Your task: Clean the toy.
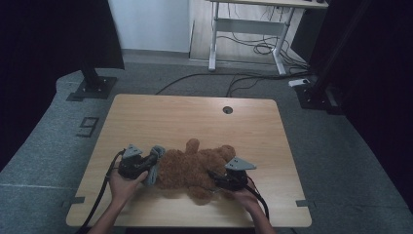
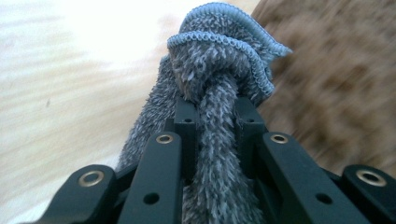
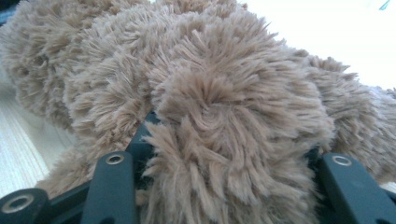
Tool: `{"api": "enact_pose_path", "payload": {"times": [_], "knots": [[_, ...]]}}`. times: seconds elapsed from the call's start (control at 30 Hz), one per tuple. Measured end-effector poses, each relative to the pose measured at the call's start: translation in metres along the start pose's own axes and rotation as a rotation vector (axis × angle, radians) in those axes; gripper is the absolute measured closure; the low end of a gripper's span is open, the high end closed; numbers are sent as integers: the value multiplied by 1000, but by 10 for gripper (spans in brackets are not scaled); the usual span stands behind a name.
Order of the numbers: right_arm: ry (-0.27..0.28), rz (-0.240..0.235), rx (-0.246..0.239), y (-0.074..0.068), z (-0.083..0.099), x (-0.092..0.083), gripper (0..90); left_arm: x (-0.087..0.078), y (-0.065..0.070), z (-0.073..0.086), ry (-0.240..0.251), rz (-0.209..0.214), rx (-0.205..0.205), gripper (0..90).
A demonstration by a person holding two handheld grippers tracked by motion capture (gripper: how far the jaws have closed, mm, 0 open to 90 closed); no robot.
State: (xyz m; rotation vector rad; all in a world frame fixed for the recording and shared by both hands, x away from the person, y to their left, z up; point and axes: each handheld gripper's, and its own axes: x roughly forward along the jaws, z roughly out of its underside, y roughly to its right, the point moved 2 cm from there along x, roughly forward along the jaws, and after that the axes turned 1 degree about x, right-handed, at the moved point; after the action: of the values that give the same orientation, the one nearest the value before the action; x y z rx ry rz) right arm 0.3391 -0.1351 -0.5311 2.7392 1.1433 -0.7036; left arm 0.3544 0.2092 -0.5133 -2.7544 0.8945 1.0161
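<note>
The left gripper point(image 1: 148, 168) pinches a grey cloth point(image 2: 219, 93) beside the teddy bear point(image 1: 195, 168), which the right gripper point(image 1: 216, 178) clamps.

In the left gripper view, the brown teddy bear point(image 2: 336, 84) and the desk point(image 2: 70, 93) are showing blurred, and the bottom edge is cutting off the grey cloth point(image 2: 215, 93). In the right gripper view, the bear's fur is hiding the jaw tips.
</note>
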Motion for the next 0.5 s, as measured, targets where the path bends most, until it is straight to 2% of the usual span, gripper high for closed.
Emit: {"api": "enact_pose_path", "payload": {"times": [0.1, 0.17, 0.23, 0.33, 0.5], "knots": [[-1, 7, 6, 2, 0, 1, 450, 6, -5, 5, -26, 18, -29, 758], [6, 20, 10, 4, -1, 3, 450, 6, -5, 2, -5, 37, -44, 758], [8, 40, 9, 6, -2, 5, 451, 2, 0, -8, 22, 27, -14, 757], [15, 76, 5, 11, -5, 12, 454, 0, 3, -28, 58, 30, 6, 754], [37, 116, 1, 25, -15, 29, 458, 6, 14, -68, 117, 71, 33, 749]]}}
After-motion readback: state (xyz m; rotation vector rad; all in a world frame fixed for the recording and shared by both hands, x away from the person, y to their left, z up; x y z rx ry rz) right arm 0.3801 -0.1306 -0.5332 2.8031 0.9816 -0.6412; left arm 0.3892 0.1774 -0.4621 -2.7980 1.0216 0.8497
